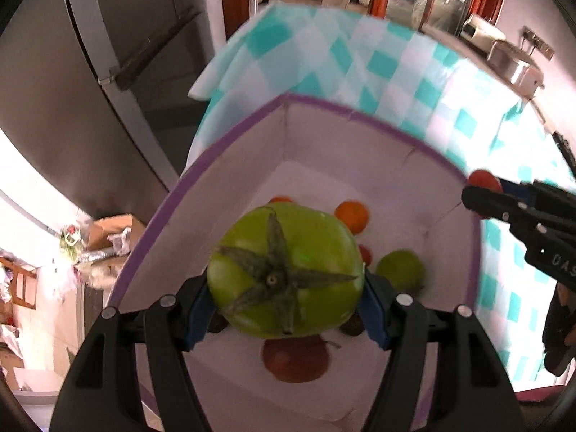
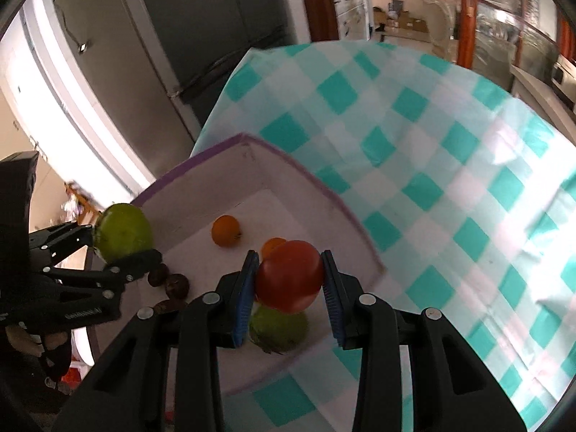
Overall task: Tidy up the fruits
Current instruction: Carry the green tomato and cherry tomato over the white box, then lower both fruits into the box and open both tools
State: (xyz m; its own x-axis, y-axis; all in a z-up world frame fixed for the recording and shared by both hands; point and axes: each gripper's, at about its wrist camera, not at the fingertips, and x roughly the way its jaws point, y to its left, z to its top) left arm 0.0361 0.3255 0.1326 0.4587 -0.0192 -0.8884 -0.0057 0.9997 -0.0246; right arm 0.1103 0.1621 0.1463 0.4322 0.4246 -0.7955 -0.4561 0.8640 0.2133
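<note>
Over the white box [image 1: 230, 165] with the purple rim, both grippers hang with fruit, each tilted steeply down toward its floor.

Left gripper [image 1: 286, 289]: jaws about half spread, blue pads pressed on either flank of a large green tomato [image 1: 284, 273]. Calyx faces the camera, so the grip runs across the widest girth, which is probably why the jaws stand so far apart. It is held above the box interior, clear of the fruit below.

Right gripper [image 2: 289, 280]: jaws nearly closed on a smaller red tomato [image 2: 289, 275], pads touching both sides. It sits over the near corner of the box, well inside the rim.

Box contents: an orange citrus [image 2: 225, 230], a second orange one [image 2: 271, 244] partly hidden, a green fruit [image 2: 279, 327] directly under the red tomato, a reddish fruit [image 1: 295, 360] under the green one, and some small dark fruits [image 2: 176, 285]; blur prevents identifying them.

Box rests on the teal checked tablecloth [image 2: 432, 180].

Judgement: both fruits are poised for release into the box. Dropping from this height onto fruit underneath risks bruising; lowering toward a bare patch of floor looks safer.
</note>
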